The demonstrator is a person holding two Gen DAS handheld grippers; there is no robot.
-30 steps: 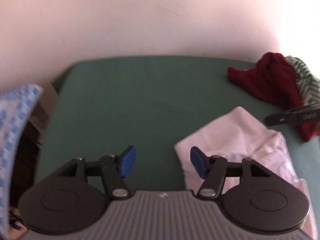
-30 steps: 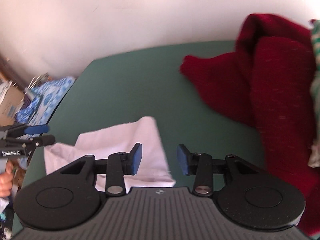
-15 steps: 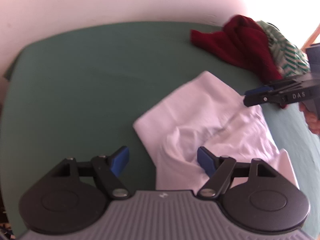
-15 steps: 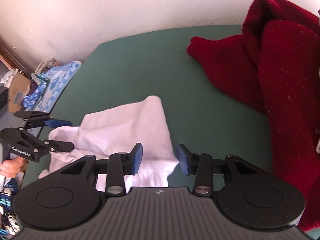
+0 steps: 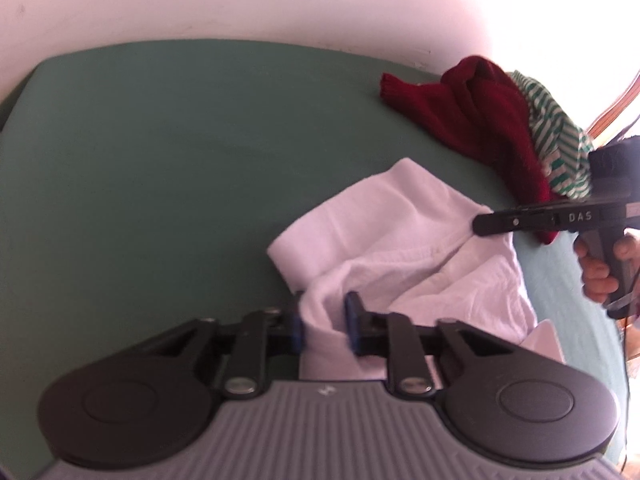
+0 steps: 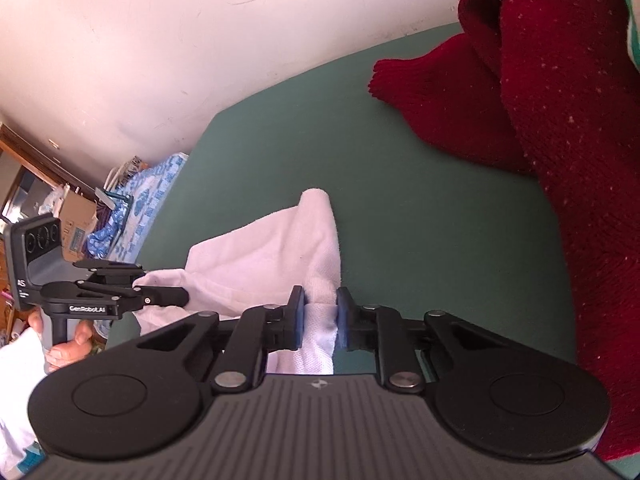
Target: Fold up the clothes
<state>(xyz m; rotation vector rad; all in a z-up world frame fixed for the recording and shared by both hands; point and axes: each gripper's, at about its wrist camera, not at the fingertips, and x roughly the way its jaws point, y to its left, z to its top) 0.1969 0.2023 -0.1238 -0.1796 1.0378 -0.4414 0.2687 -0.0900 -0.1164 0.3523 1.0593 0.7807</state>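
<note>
I have both grippers pinched on the white garment [image 5: 404, 240], which lies rumpled on the green table [image 5: 160, 160]. The left gripper [image 5: 323, 322] has just been closing, and a bunched ridge of cloth now stands squeezed between its blue pads [image 5: 352, 326]. The right gripper [image 6: 320, 316] has also just been closing; a flatter strip of hem sits clamped between its pads [image 6: 299, 320].

My worry is the left bite: it looks like a thick wad, perhaps several layers, so lifting could drag the whole heap instead of one edge. The right bite is narrow, near the cloth's edge, and could slip out under tension. Pulling the two hands apart unevenly would twist the fabric, not spread it.

The garment is soft, matte cotton-like knit with a fine weave, creased and limp. The table cover is smooth and slightly dull. Farther off lies a red sweater [image 6: 560, 120], coarse, fuzzy and flecked with lint, heaped against a green-and-white striped cloth [image 5: 556, 148] by the pale wall [image 5: 280, 0].
</note>
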